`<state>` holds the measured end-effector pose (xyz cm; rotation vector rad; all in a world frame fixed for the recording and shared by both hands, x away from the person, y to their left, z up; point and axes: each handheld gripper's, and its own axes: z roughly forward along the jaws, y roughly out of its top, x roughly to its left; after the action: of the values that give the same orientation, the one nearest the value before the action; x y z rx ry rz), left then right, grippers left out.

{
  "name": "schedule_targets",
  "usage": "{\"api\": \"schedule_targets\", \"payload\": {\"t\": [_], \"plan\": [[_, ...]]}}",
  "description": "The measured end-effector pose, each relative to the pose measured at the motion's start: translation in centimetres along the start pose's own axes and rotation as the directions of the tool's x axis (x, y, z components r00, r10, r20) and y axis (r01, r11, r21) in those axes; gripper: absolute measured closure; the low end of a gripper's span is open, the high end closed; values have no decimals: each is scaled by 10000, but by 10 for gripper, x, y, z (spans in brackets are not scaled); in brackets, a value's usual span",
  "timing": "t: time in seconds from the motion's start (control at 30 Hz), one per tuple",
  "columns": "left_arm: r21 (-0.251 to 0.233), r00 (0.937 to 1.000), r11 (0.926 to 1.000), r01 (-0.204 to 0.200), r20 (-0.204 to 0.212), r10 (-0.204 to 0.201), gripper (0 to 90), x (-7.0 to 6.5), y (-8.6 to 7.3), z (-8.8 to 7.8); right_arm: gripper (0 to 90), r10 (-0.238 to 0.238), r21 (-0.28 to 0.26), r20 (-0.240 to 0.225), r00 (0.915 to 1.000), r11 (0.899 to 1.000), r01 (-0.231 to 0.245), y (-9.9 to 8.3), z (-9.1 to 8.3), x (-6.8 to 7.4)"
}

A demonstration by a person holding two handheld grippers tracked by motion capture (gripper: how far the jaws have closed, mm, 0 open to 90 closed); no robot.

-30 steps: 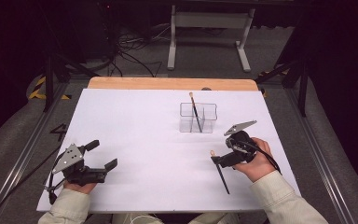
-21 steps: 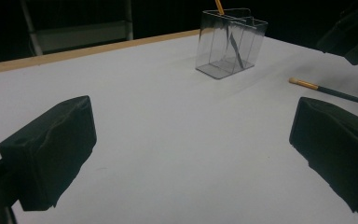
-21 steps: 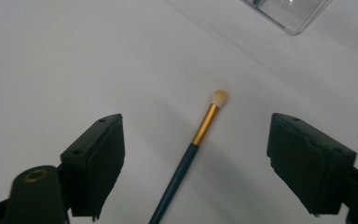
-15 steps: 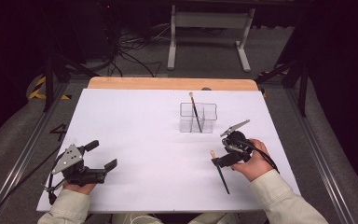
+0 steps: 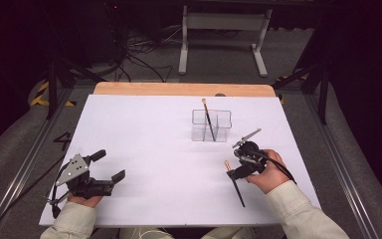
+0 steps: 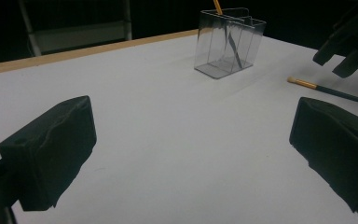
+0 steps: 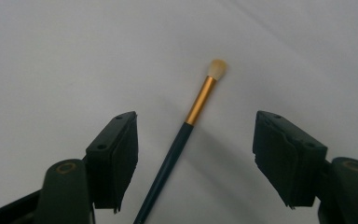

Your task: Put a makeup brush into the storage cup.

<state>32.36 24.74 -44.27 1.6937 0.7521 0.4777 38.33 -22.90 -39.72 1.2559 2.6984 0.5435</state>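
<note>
A dark-handled paintbrush (image 5: 236, 185) with a gold ferrule and pale tip lies flat on the white table sheet (image 5: 154, 129) at the right. My right gripper (image 5: 234, 165) hovers over its tip end, open. In the right gripper view the paintbrush (image 7: 186, 130) runs between the two spread jaws, touching neither. A clear divided holder (image 5: 211, 126) stands just beyond, with a second brush (image 5: 208, 117) leaning upright in it. My left gripper (image 5: 108, 165) rests open at the front left, holding nothing. The left gripper view takes in the holder (image 6: 228, 42), the lying brush (image 6: 326, 88) and the right gripper (image 6: 349, 42).
The white sheet covers a wooden table whose far edge (image 5: 184, 88) shows as a tan strip. Dark floor, cables and a metal stand (image 5: 224, 30) lie beyond the table. Metal rails (image 5: 30, 149) run along both sides.
My right gripper has shifted slightly left and lower over the brush's tip end. The left gripper and both brushes have not moved.
</note>
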Motion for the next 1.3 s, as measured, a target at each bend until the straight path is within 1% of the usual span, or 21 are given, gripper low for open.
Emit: {"api": "schedule_targets", "payload": {"t": [0.17, 0.33, 0.43, 0.53, 0.73, 0.93, 1.2, 1.3], "plan": [[-6, 10000, 10000, 18, 0, -18, 10, 0, 0, 0, 348, 18, 161, 92, 10000, 9999, -20, 0, 4, 0], [37, 10000, 10000, 2, 13, -2, 10, 0, 0, 0, 381, -2, 433, 77, 10000, 9991, -1, -2, 11, 2], [67, 10000, 10000, -34, 18, 34, 10, 1, 0, 0, 402, -84, 566, 122, 9999, 9984, 77, -2, 14, 3], [72, 10000, 10000, -27, 18, 27, 10, 1, 0, 0, 444, -128, 704, 175, 9998, 9975, 115, -2, 16, 2], [82, 10000, 10000, -38, 14, 38, 10, 1, 0, 0, 490, -223, 931, 367, 9991, 9955, 188, -2, 20, 4], [115, 10000, 9999, 23, -32, -22, 12, 1, -1, 1, 549, -304, 1255, 398, 9987, 9918, 252, -1, 25, 5], [132, 10000, 9999, 26, -32, -26, 12, 1, -1, 1, 615, -457, 1377, 685, 9966, 9898, 359, -1, 26, 8], [132, 10000, 9999, 27, -36, -26, 12, 1, -1, 2, 665, -570, 1479, 689, 9960, 9879, 463, 0, 26, 10]]}}
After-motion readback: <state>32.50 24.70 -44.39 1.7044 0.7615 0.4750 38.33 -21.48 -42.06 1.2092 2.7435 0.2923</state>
